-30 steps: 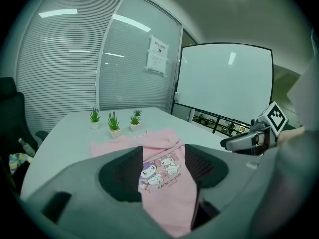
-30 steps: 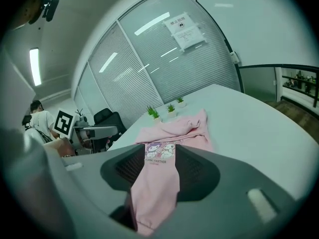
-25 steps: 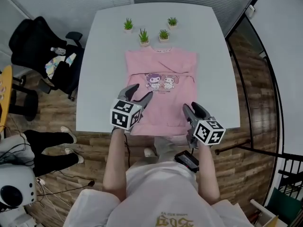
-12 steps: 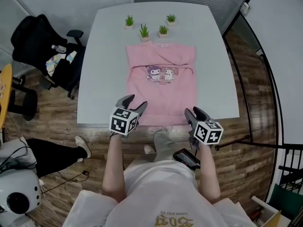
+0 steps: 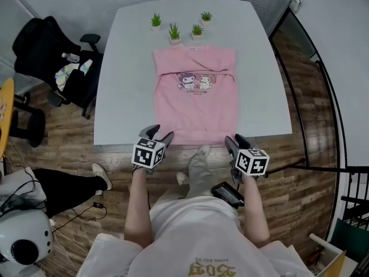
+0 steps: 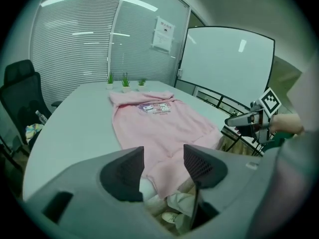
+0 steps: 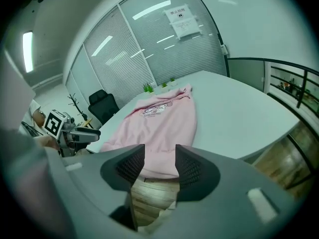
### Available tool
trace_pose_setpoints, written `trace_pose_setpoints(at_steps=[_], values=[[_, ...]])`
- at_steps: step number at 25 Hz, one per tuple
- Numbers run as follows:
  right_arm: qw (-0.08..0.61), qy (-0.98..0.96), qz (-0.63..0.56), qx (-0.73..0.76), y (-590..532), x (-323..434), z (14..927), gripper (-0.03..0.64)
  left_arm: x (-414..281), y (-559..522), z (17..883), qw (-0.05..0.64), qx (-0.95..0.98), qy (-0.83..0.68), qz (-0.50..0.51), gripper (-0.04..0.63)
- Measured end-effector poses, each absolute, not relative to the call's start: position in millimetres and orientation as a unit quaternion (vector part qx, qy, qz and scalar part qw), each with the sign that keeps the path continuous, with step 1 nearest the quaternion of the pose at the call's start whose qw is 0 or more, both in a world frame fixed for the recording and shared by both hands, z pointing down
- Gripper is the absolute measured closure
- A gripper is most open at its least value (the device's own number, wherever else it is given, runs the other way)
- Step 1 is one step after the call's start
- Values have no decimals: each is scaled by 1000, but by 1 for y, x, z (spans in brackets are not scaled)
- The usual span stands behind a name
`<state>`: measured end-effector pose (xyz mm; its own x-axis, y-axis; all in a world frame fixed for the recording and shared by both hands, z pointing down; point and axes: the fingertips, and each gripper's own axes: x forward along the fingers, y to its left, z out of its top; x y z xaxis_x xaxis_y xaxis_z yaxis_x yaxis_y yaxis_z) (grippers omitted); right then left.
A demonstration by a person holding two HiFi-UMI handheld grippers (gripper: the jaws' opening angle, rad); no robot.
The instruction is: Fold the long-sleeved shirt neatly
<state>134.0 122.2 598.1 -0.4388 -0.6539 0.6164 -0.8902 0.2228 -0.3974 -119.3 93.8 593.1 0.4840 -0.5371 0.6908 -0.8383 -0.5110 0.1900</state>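
A pink long-sleeved shirt [image 5: 196,97] with a cartoon print lies flat on the white table [image 5: 124,74], collar at the far side and hem at the near edge. Its sleeves look folded in across the chest. My left gripper [image 5: 160,134] hovers at the hem's left corner. Its jaws have just been closing a little and stand open, gripping nothing. My right gripper [image 5: 235,139] is at the hem's right corner, open as well. In the left gripper view the shirt [image 6: 154,121] lies beyond my left gripper [image 6: 163,156]. The right gripper view shows the shirt's hem [image 7: 159,123] past my right gripper [image 7: 159,156].
Several small potted plants [image 5: 174,32] stand at the table's far edge behind the collar. A black office chair [image 5: 49,56] with items on it sits left of the table. A black railing [image 5: 323,114] runs along the right. The person's legs are under the near edge.
Both grippers have drawn back from over the shirt's lower half to the table's near edge and dropped lower. The left jaws look slightly narrower.
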Motion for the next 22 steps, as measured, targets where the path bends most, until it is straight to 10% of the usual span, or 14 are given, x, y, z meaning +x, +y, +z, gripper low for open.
trace_pose_setpoints(at_steps=[22], values=[[253,-734,366,513,132,152,658,416,-135,125,651,315,769,-435,347,434]])
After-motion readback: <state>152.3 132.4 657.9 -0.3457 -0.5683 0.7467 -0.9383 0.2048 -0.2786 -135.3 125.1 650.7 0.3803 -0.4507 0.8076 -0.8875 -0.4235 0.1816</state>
